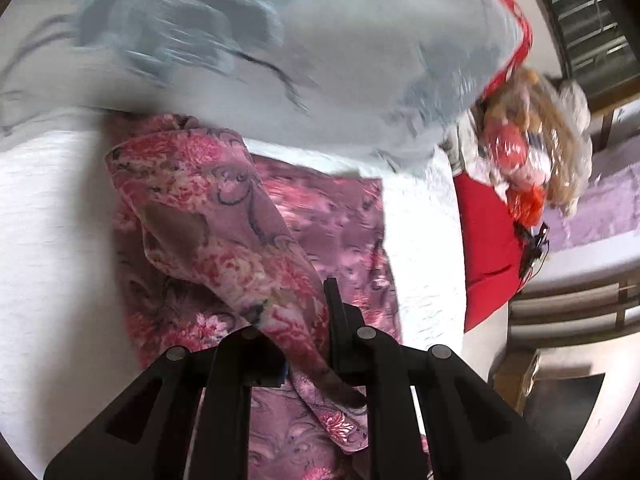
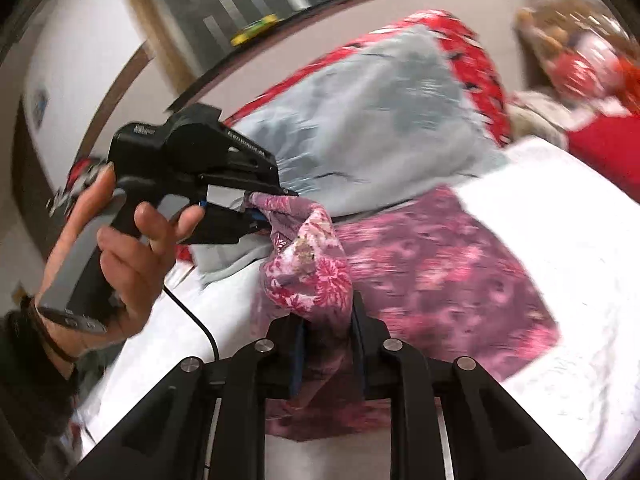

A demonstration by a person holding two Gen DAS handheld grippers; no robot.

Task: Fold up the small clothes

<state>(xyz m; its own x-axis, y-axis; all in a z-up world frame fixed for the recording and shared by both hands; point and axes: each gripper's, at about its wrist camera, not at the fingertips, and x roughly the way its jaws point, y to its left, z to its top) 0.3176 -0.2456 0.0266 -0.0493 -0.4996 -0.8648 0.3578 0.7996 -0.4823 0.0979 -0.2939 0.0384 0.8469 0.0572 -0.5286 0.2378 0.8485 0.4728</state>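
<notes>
Lettering on left claw [image 2: 260, 208], clamped on floral cloth [image 2: 440, 264], too blurred to read.

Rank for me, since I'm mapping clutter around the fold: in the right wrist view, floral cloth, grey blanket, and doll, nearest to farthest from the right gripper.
1. Floral cloth: clamped in the right gripper.
2. Grey blanket: behind the cloth, centre.
3. Doll: far upper right, blurred.
</notes>
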